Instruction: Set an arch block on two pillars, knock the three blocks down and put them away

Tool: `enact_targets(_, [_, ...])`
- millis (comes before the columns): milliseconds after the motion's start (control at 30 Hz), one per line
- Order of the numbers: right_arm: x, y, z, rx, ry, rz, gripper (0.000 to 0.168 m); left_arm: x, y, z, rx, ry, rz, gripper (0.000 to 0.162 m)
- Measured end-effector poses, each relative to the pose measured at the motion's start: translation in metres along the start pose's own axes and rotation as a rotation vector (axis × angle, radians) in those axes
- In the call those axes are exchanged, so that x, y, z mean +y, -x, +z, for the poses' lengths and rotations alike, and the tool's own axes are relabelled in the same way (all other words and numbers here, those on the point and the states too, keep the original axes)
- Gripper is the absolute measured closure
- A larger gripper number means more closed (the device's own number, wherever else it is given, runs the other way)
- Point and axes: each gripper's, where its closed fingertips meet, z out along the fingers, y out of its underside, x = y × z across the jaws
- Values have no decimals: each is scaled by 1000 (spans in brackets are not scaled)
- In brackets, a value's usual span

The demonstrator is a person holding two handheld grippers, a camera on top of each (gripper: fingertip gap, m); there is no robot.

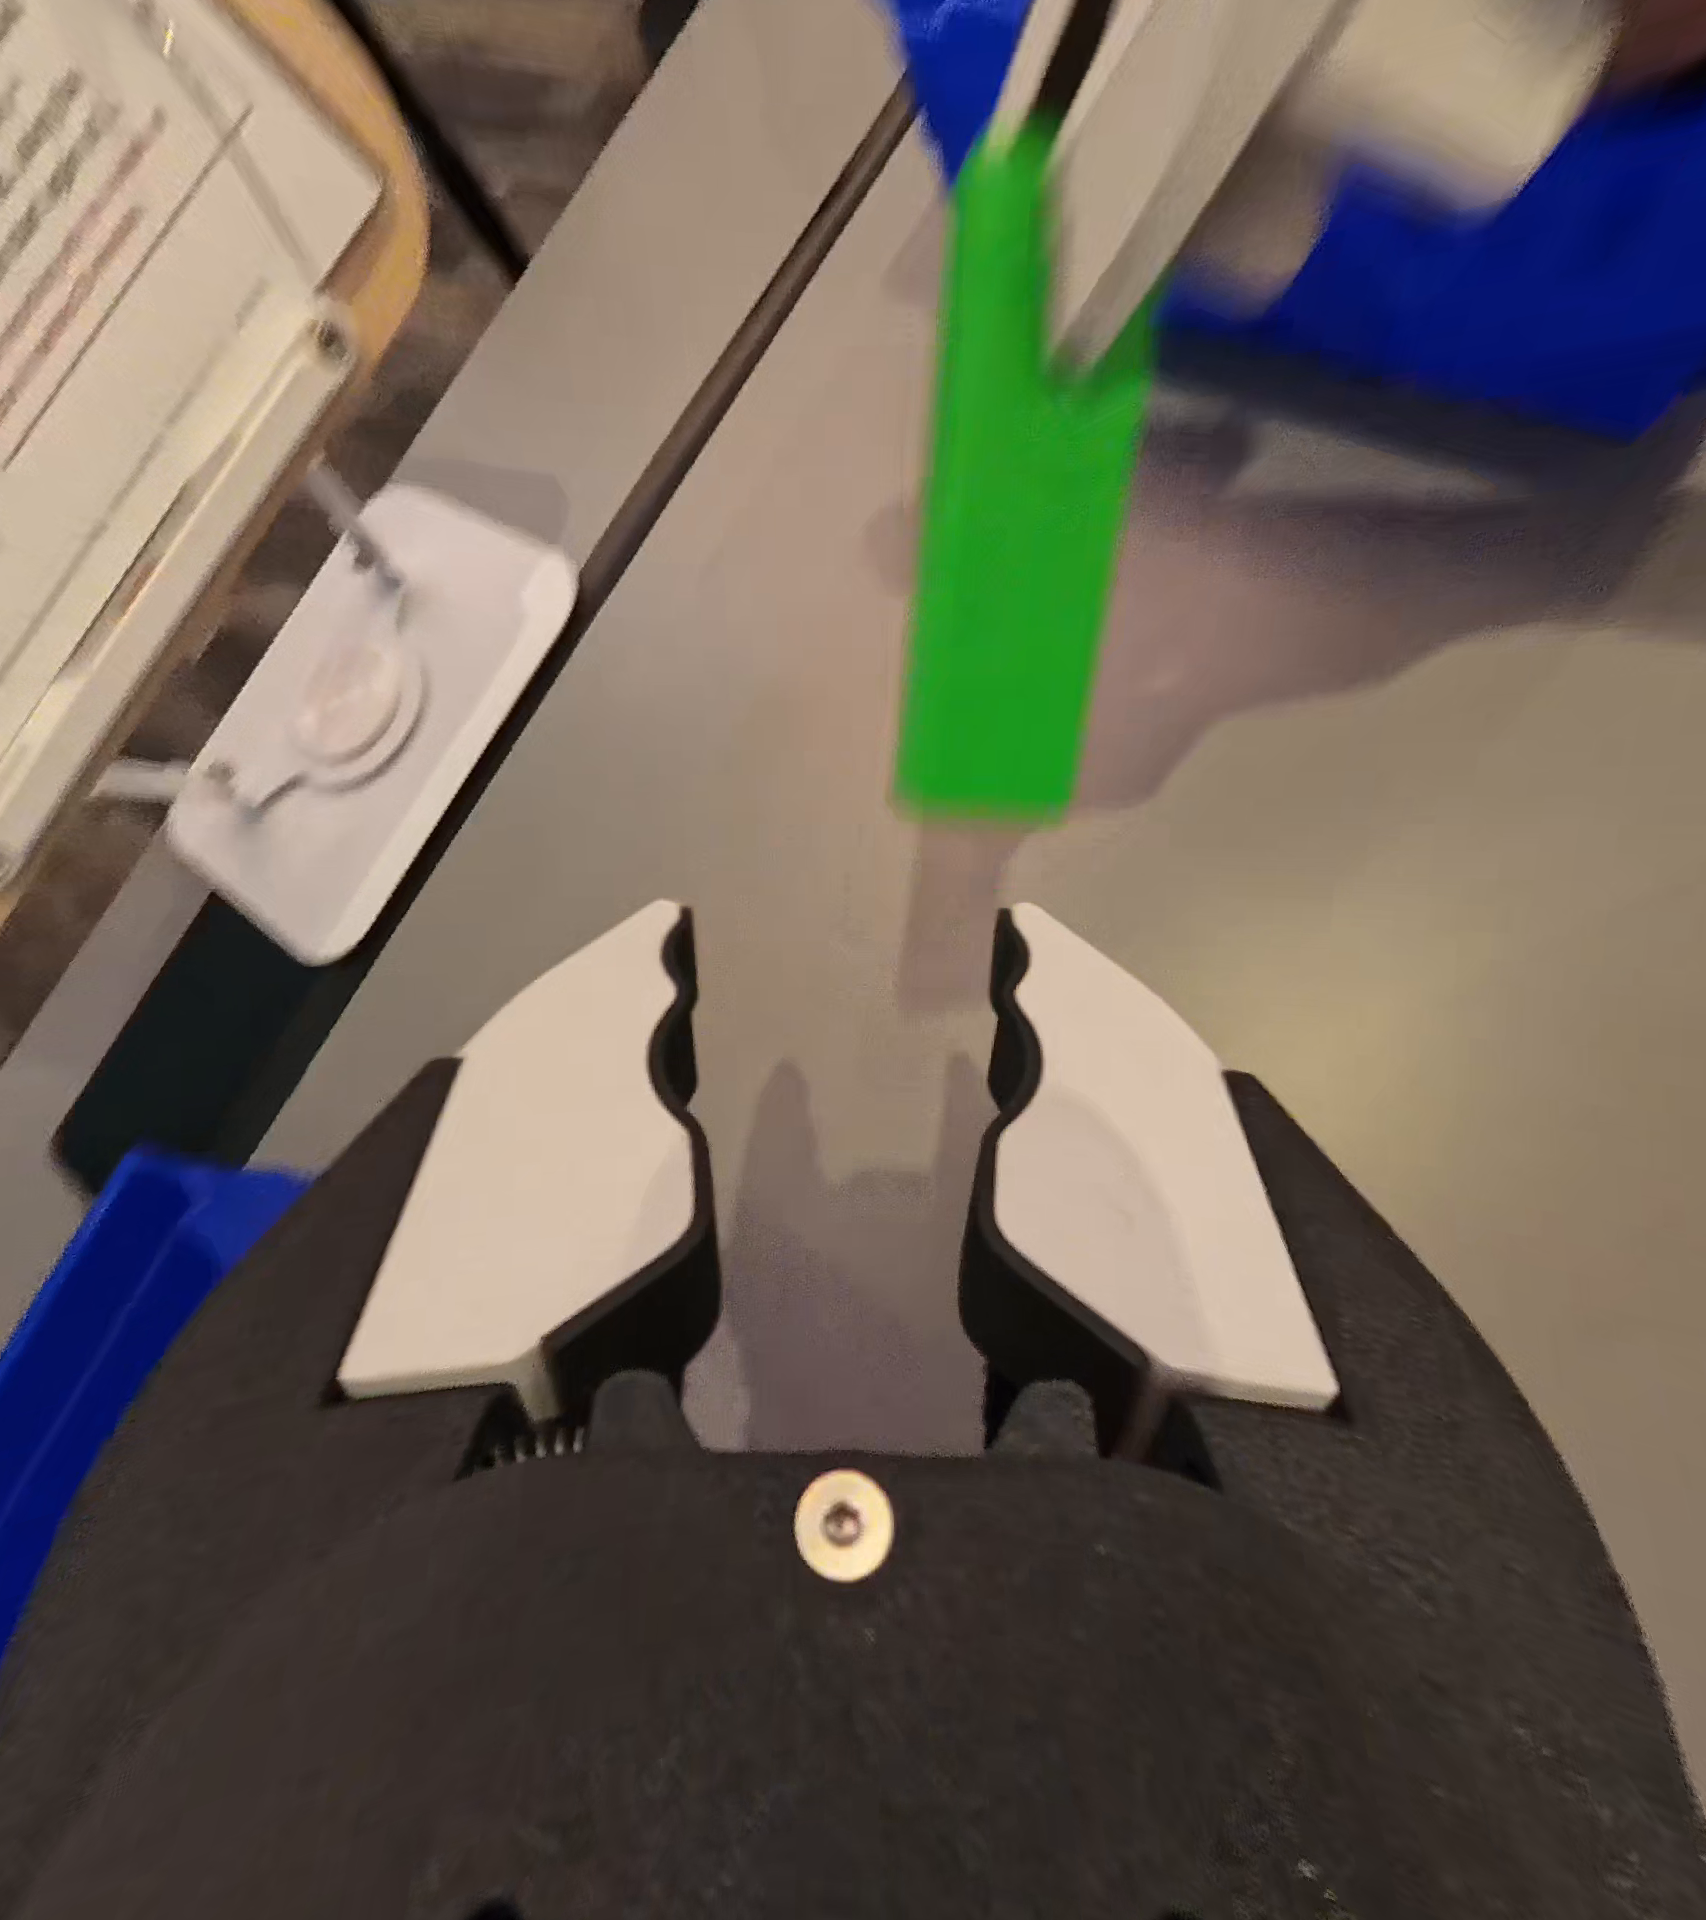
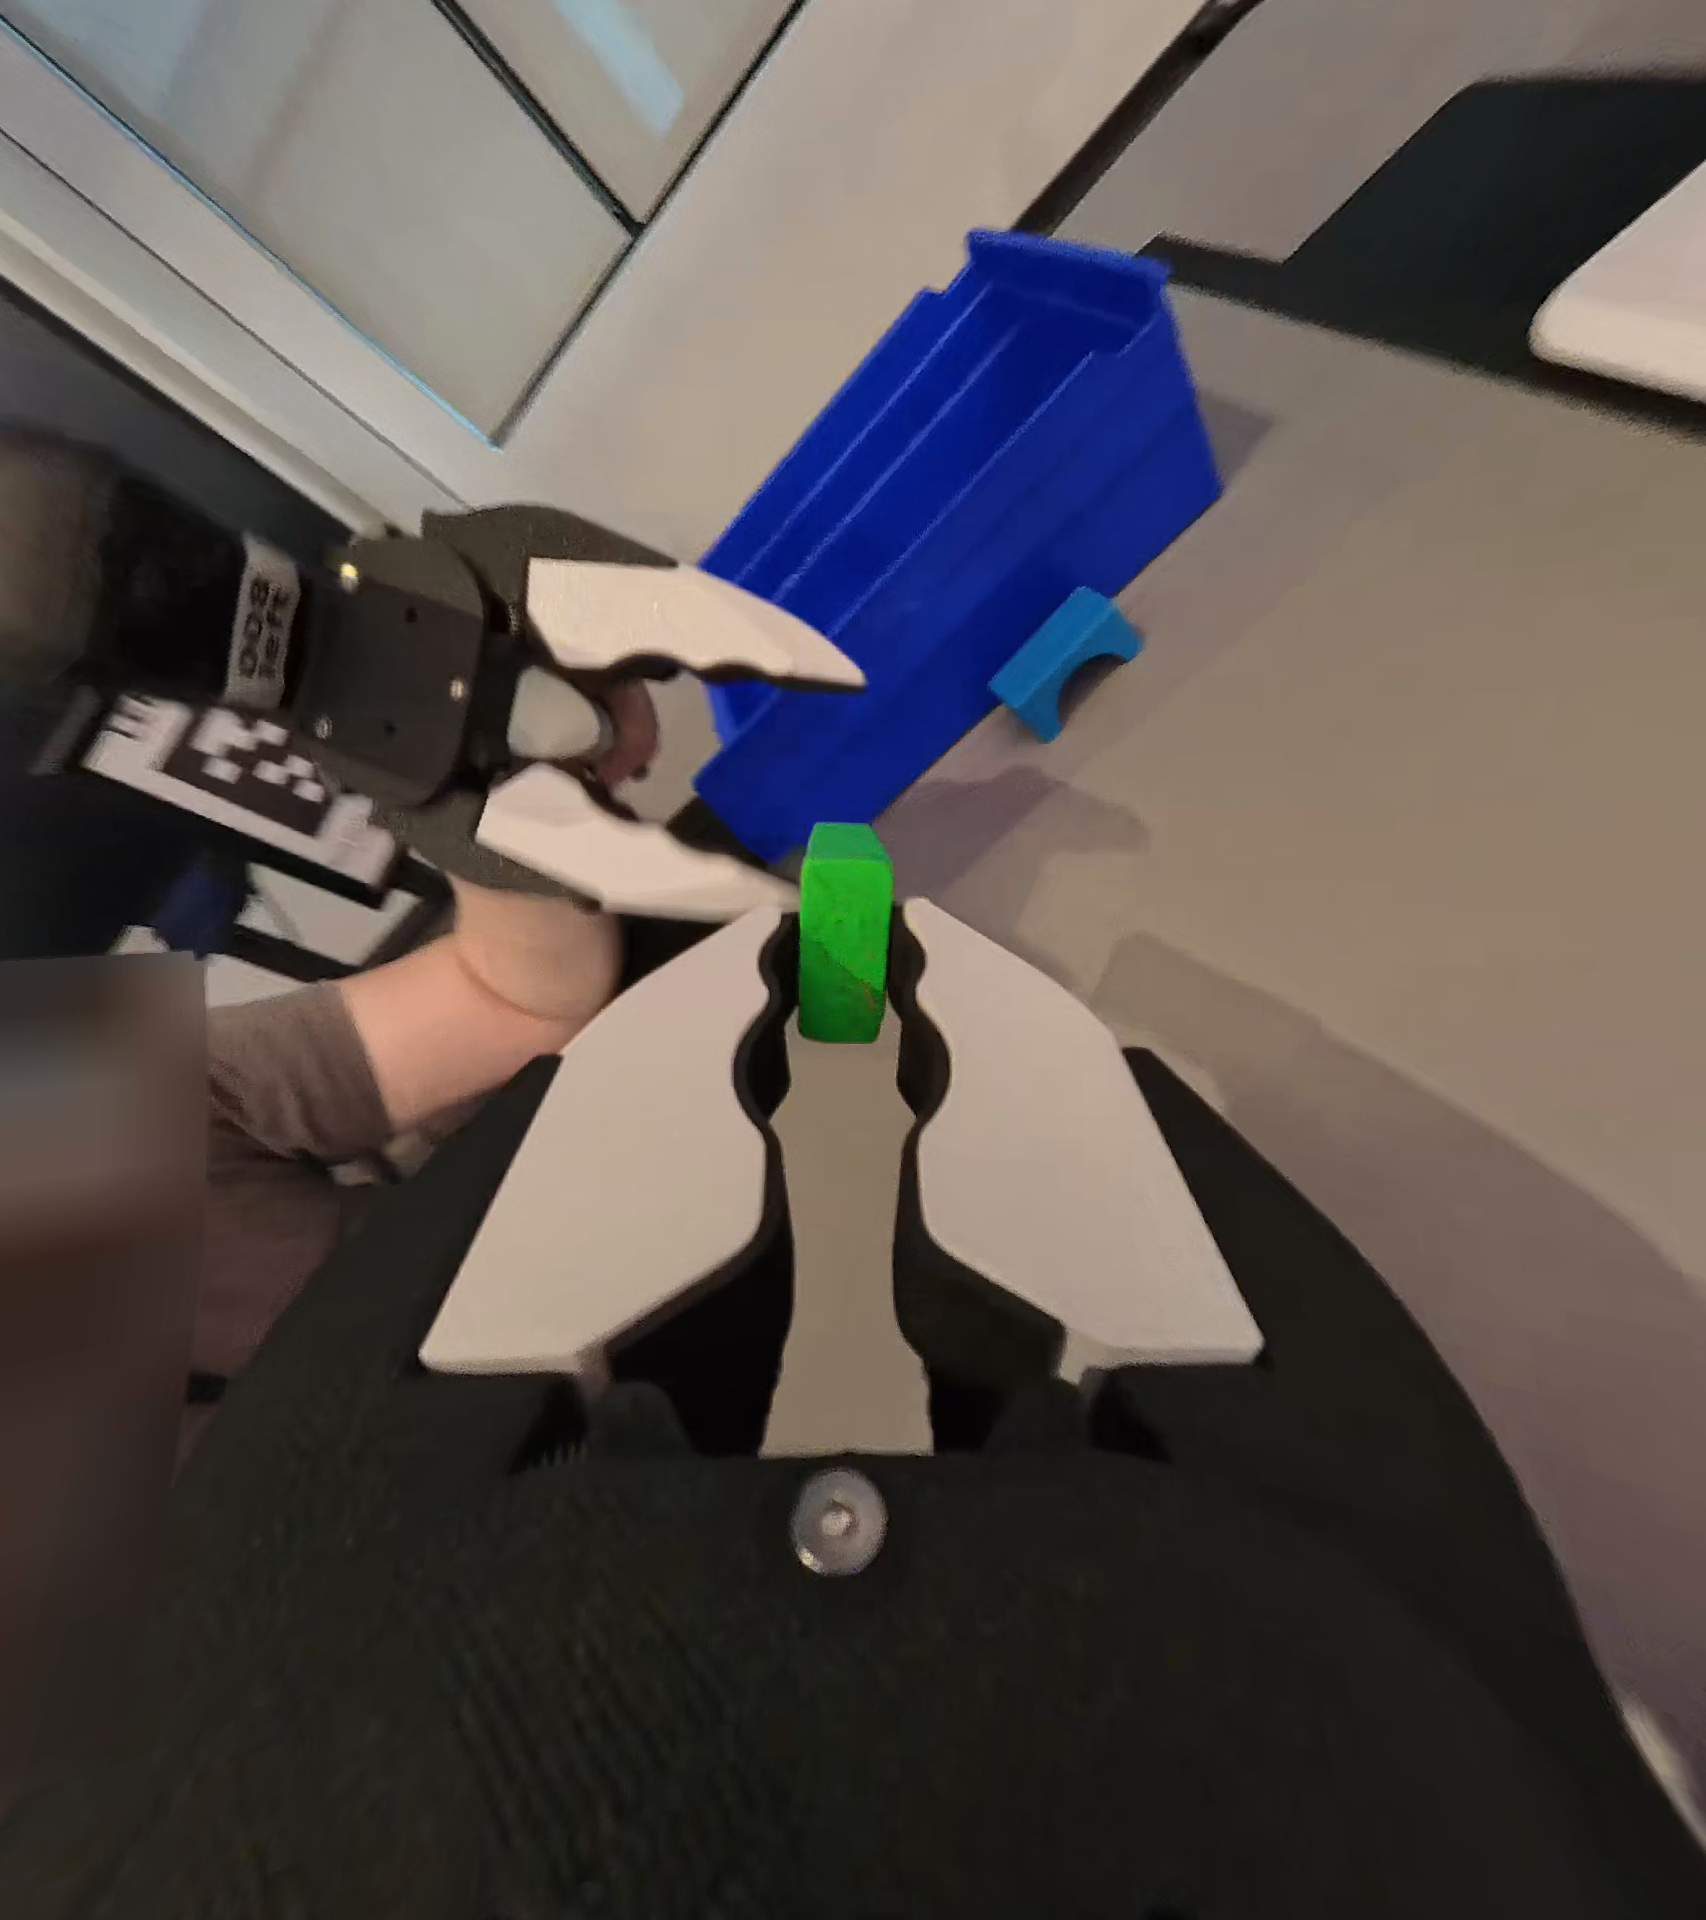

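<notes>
Green pillar block (image 2: 844, 935) held pinched in right claw (image 2: 844, 940), lifted above table (image 2: 1451, 831). Left claw (image 1: 844, 997) spread wide, empty. Blue arch block (image 2: 1067, 660) seen lying beside blue bin (image 2: 932, 540). Nothing judged built yet.

Bright green pillar block (image 2: 843, 935) between pale grey fingers, blues beyond the tips.

The right gripper (image 2: 841, 940) shows a black textured body with pale grey fingers edged in black; the block at its tips is vivid green. Ahead of it sits a deep blue bin (image 2: 974, 540), and just beside that a lighter blue arch block (image 2: 1067, 660). To the left, the left gripper (image 2: 818, 779) wears the same black and grey, with a black-and-white square-patterned tag behind it. The table (image 2: 1400, 831) is plain beige-grey.
</notes>
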Motion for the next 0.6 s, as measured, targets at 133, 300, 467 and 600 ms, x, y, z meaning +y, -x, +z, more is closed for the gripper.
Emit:
enact_targets(133, [6,-42,-97,514,41,-138,151,55,42,-10,-208,294,54,114])
enact_targets(300, [44,-89,-210,917,75,-3,151,93,45,12,-245,483,-146,118])
enact_targets(467, [70,-113,-248,1034,122,72,151,108,49,25,-295,568,-198,115])
enact_targets(600, [85,-134,-254,1078,216,91,151,121,50,28,-281,623,-339,107])
